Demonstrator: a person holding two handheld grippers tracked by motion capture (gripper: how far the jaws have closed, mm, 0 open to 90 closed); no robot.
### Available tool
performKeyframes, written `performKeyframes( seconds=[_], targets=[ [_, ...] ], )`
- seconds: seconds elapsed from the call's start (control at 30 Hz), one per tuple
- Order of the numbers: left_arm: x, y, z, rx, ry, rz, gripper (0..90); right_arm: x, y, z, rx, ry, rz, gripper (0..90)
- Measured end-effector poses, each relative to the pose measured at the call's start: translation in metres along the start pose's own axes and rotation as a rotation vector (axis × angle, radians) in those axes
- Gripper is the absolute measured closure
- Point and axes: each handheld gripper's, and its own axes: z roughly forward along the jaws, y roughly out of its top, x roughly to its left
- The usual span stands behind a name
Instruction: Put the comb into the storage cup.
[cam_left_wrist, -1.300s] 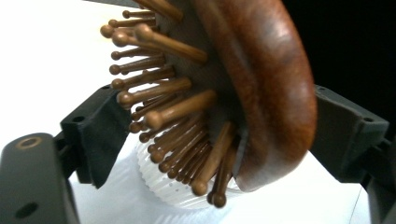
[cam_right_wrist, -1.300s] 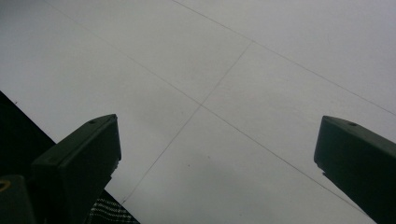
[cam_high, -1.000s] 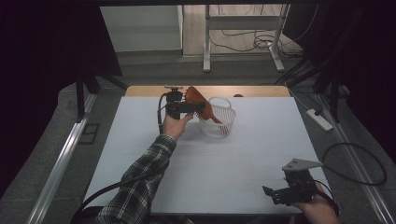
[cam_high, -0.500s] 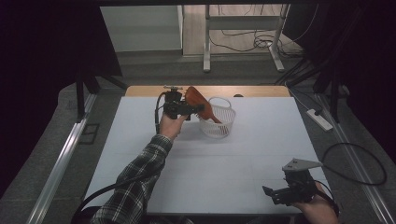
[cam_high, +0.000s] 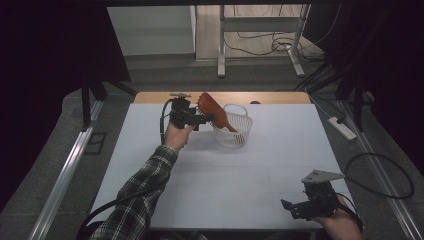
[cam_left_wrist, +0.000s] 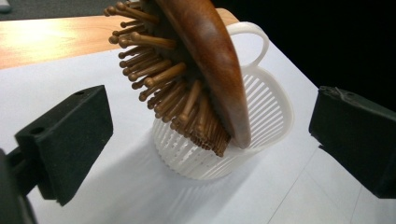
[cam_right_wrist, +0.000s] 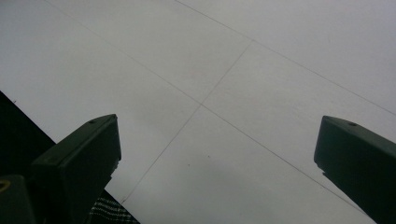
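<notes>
fingers (cam_left_wrist: 70, 140) over white table (cam_high: 250, 185)

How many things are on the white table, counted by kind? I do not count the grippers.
Brown wooden hairbrush: 1
White plastic slotted basket with a handle: 1
Total: 2
The hairbrush leans in the basket, between the open jaws of the left gripper, untouched by its pads.

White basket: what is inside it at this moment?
A wooden hairbrush stands tilted in the white basket, handle end down, bristle head above the rim. The handle's lower end and the basket floor are hidden.
</notes>
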Motion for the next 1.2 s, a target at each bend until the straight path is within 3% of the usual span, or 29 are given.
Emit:
performKeyframes(
  seconds=[0.33, 1.2],
  targets=[
    [-0.007, 0.001, -0.007, 0.011, 0.005, 0.06, 0.0, 0.0, 0.0, 0.0, 0.0, -0.001, 0.002, 0.9],
    [-0.022, -0.016, -0.034, 0.054, 0.102, 0.263, 0.0, -0.003, -0.001, -0.004, -0.037, -0.029, 0.051, 0.0]
  ],
)
